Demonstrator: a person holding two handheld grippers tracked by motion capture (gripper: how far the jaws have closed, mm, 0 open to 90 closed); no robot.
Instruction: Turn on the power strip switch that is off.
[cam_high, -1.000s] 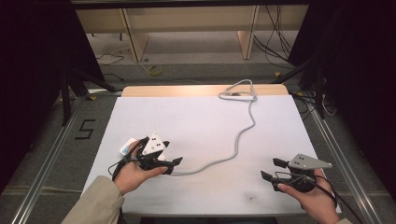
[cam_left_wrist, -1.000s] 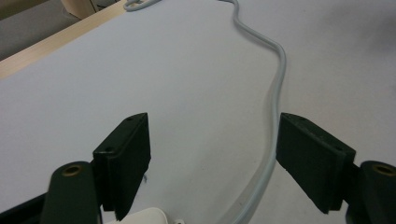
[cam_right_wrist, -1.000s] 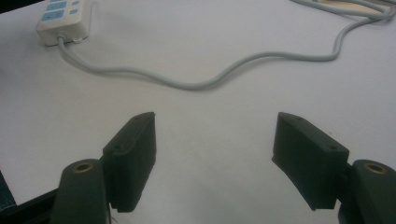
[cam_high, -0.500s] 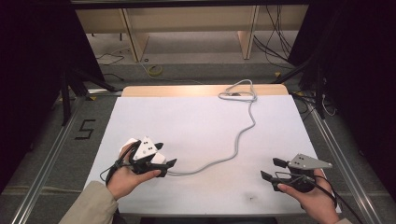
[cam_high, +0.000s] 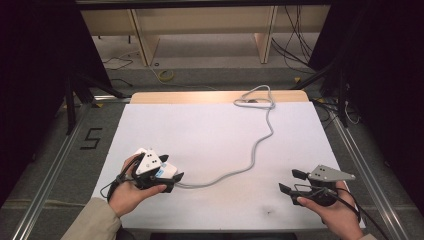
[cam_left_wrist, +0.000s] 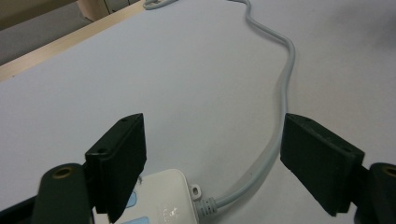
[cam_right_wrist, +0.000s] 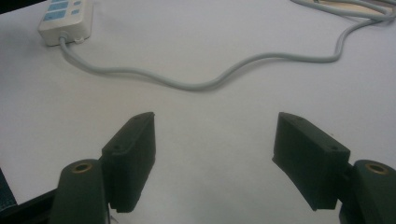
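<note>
Left gripper view: the left claw (cam_left_wrist: 212, 163) is seen opening around the power strip (cam_left_wrist: 163, 200); the right claw (cam_right_wrist: 215, 158) is held apart, well apart from the power strip.

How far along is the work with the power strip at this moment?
Nothing looks done: the power strip lies flat on the table, its cord trailing to the far edge. In hand: left gripper opening over the strip, nothing clamped. Left: gripping it; right gripper waits open.

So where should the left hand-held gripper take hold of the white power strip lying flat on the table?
Probably across the power strip's two long sides, just behind the end where the grey cable exits, coming from above. It lies flat, and that width looks to fit within the jaw span. The left hand-held gripper already sits over that end, jaws opening, pads not pressing it.
</note>
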